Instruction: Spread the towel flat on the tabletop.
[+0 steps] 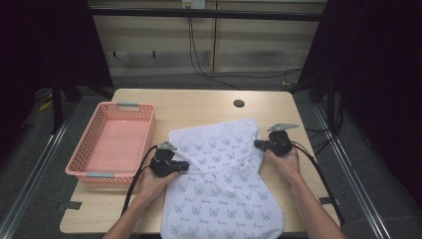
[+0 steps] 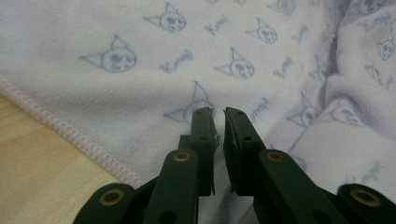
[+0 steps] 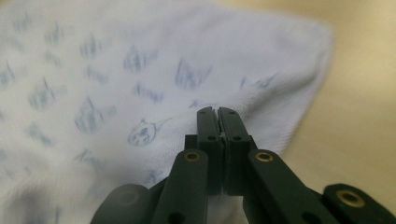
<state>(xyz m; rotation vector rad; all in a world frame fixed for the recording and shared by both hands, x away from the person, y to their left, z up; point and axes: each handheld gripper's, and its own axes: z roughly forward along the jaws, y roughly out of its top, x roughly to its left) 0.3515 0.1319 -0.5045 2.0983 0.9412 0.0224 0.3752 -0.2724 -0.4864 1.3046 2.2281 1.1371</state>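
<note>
A white towel (image 1: 219,184) printed with small blue cat faces lies rumpled on the wooden table (image 1: 199,107), its near end hanging over the front edge. My left gripper (image 1: 187,165) rests at the towel's left hem. In the left gripper view its jaws stand a narrow gap apart (image 2: 219,114) just over the cloth (image 2: 140,56), and I see no fabric pinched between them. My right gripper (image 1: 259,144) is at the towel's right edge. In the right gripper view its jaws are pressed together (image 3: 218,112) with a thin sliver of the towel (image 3: 116,79) caught between them.
A pink plastic basket (image 1: 82,157) with nothing in it stands on the table's left side, close to my left hand. A round cable hole (image 1: 239,103) sits near the far edge. Dark curtains and floor rails flank the table.
</note>
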